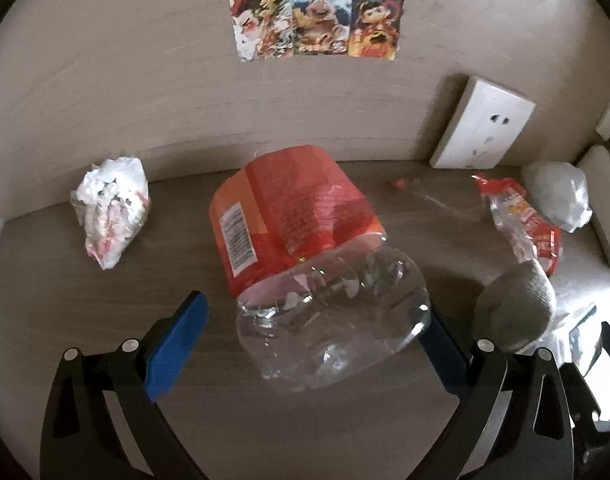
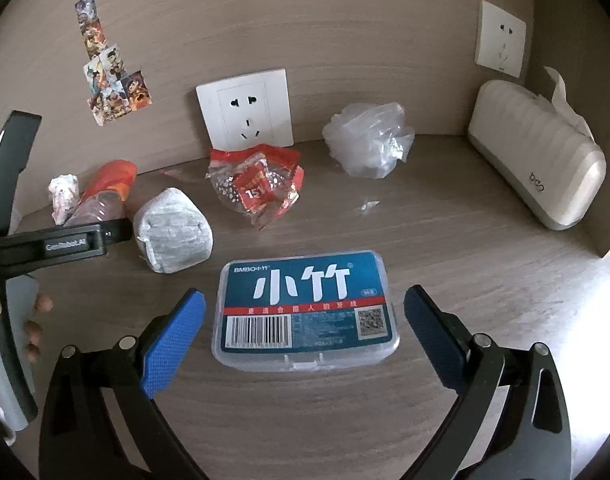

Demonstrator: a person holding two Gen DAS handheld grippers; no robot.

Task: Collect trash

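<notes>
While both grippers gape, left [image 1: 313, 344] around empty bottle [image 1: 305, 256] (clear), right [image 2: 305, 332] around lidded box [image 2: 307, 308].

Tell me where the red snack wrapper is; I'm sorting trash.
Right wrist view: the red snack wrapper lies below the wall socket, between the grey wad and clear bag.

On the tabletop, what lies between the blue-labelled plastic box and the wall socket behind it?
In the right wrist view, a crumpled red and clear wrapper lies between the blue-labelled box and the wall socket, close under the socket. Bare tabletop separates wrapper and box.
</notes>
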